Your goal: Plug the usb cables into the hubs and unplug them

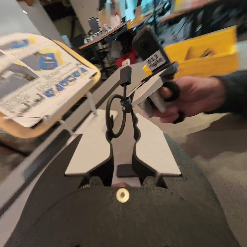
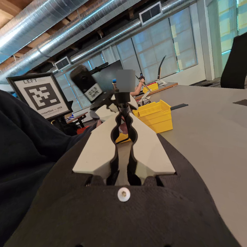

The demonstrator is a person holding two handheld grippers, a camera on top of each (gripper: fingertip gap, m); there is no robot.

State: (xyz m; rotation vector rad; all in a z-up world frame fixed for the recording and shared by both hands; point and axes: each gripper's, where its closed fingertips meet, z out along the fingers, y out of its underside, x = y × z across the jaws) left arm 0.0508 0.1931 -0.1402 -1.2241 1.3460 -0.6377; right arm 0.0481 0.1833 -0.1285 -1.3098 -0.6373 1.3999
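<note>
Gripper [image 2: 123, 117] on cable [image 1: 125, 85], grey table [image 2: 200, 120], yellow bin [image 2: 156, 115], ceiling ducts [image 2: 53, 26]

Black textured gripper body [image 1: 120, 220], pale grey wavy-edged jaws, silver screw [image 1: 122, 195], dark sleeve [image 1: 235, 92].

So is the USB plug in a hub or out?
Out. The USB plug points up in free air, metal tip bare, cable between the left gripper's fingers.

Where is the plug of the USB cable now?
In the left wrist view, the plug points up at centre, above the left gripper, with the right gripper beside it.
</note>
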